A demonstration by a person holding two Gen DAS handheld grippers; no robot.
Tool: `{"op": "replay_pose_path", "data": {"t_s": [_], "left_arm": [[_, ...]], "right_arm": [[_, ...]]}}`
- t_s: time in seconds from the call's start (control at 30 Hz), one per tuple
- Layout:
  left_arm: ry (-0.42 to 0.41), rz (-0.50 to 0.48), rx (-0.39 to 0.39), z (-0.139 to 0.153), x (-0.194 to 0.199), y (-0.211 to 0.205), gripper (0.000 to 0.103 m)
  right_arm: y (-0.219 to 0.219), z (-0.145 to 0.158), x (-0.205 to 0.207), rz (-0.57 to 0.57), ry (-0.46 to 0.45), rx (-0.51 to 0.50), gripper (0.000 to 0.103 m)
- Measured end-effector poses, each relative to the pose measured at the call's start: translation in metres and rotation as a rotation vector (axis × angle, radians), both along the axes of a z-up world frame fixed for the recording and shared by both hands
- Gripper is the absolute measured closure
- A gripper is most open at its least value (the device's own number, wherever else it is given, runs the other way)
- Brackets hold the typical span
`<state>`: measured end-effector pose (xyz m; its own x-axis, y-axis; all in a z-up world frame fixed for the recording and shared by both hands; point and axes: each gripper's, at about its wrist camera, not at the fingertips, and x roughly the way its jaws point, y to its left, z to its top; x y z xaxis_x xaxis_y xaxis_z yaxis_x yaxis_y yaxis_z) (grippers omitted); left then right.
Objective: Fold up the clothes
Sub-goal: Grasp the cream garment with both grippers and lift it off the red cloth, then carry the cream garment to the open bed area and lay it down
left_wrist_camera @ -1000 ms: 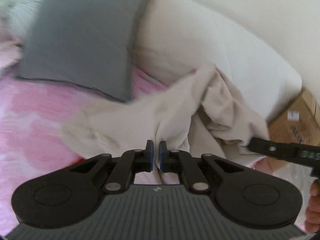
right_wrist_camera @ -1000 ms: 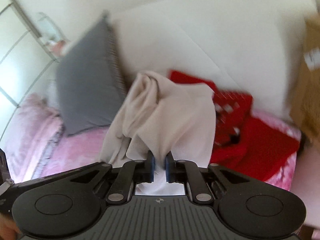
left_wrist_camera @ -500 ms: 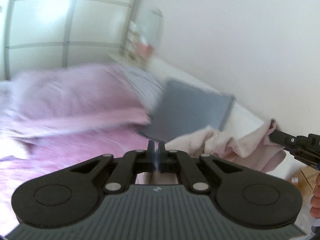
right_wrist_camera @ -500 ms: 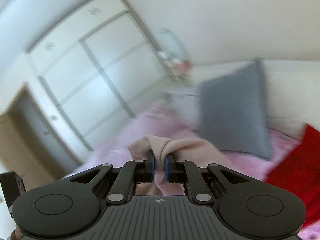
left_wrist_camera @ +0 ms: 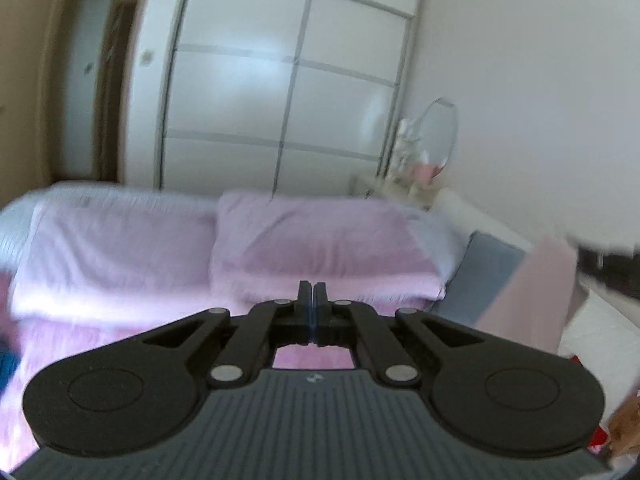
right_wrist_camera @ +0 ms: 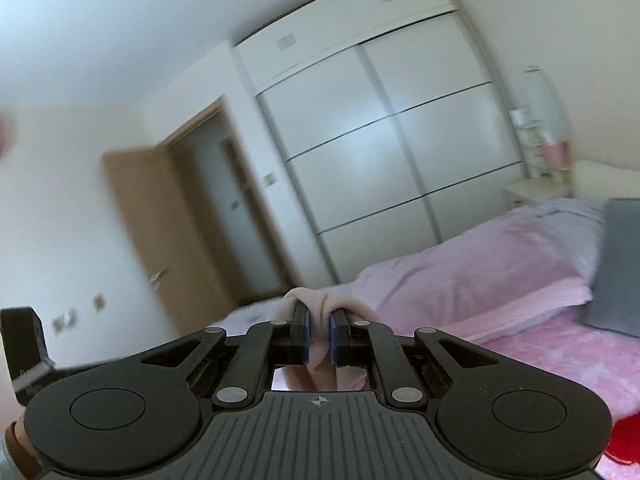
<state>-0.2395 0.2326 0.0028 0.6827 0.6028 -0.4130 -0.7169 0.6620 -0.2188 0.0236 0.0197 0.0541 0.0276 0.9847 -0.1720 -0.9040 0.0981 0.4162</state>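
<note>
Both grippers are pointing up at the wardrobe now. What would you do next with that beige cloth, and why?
Probably lower the beige garment onto the pink bed to spread it flat. The right hand-held gripper pinches it in the air; the left hand-held gripper is shut, its hold unseen.

Wardrobe (left_wrist_camera: pixel 280 92): behind the bed (left_wrist_camera: pixel 168 264), along the far wall.
Doorway (right_wrist_camera: pixel 224 216): left of the wardrobe.
Nightstand (left_wrist_camera: pixel 396 188): right of the wardrobe, at the bed's head.
Cushion (left_wrist_camera: pixel 484 276): on the bed, right side.
Garment (right_wrist_camera: pixel 320 312): between the right gripper (right_wrist_camera: pixel 319 334) fingers, before the bed.
</note>
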Motion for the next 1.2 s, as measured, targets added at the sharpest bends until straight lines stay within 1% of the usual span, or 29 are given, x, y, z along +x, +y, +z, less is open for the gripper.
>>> {"op": "replay_pose_path", "data": {"t_s": [0.13,0.2,0.3,0.4,0.53,0.57,0.6,0.63,0.67,0.7,0.73,0.8,0.83,0.9,1.0,1.03,1.1,1.13,1.2], "left_arm": [[0.014,0.068,-0.116,-0.030,-0.050,0.001,0.103],[0.013,0.092,-0.140,-0.036,-0.082,0.002,0.103],[0.002,0.123,-0.140,-0.041,-0.113,0.004,0.103],[-0.021,0.156,-0.131,-0.037,-0.131,0.004,0.103],[-0.038,0.198,-0.117,-0.036,-0.154,0.002,0.103],[-0.032,0.209,-0.116,-0.037,-0.157,0.002,0.103],[-0.025,0.222,-0.116,-0.037,-0.160,0.001,0.103],[-0.015,0.233,-0.118,-0.039,-0.161,0.000,0.103],[-0.004,0.244,-0.123,-0.040,-0.163,-0.002,0.103],[0.008,0.254,-0.128,-0.043,-0.165,-0.004,0.103],[0.020,0.263,-0.134,-0.044,-0.167,-0.006,0.103],[0.053,0.280,-0.152,-0.051,-0.170,-0.012,0.103],[0.070,0.289,-0.161,-0.055,-0.171,-0.014,0.103],[0.114,0.300,-0.191,-0.064,-0.170,-0.022,0.103],[0.185,0.289,-0.234,-0.079,-0.159,-0.035,0.103],[0.209,0.280,-0.249,-0.083,-0.153,-0.041,0.103],[0.256,0.260,-0.279,-0.091,-0.140,-0.053,0.102],[0.276,0.247,-0.283,-0.094,-0.132,-0.061,0.101],[0.299,0.220,-0.280,-0.097,-0.117,-0.077,0.099]], "right_arm": [[0.026,0.019,-0.036,0.045,-0.045,0.038,0.095],[0.039,0.030,-0.053,0.065,-0.067,0.061,0.095],[0.059,0.046,-0.078,0.095,-0.099,0.096,0.095],[0.078,0.062,-0.103,0.126,-0.132,0.130,0.095],[0.078,0.096,-0.116,0.086,-0.139,0.241,0.095],[0.083,0.096,-0.115,0.074,-0.150,0.218,0.095],[0.092,0.092,-0.112,0.061,-0.165,0.169,0.095],[0.100,0.088,-0.109,0.049,-0.180,0.120,0.092],[0.109,0.084,-0.106,0.036,-0.196,0.071,0.072],[0.118,0.067,-0.102,0.030,-0.189,-0.019,0.060],[0.127,0.043,-0.097,0.028,-0.172,-0.131,0.048],[0.146,-0.003,-0.088,0.024,-0.136,-0.353,0.047],[0.145,-0.026,-0.087,0.033,-0.134,-0.429,0.047],[0.132,-0.068,-0.090,0.062,-0.149,-0.545,0.047],[0.113,-0.132,-0.094,0.106,-0.171,-0.720,0.047],[0.100,-0.143,-0.100,0.124,-0.184,-0.747,0.047],[0.067,-0.153,-0.116,0.163,-0.216,-0.772,0.047],[0.050,-0.158,-0.124,0.183,-0.232,-0.784,0.047],[0.030,-0.165,-0.131,0.201,-0.229,-0.802,0.047]]}}
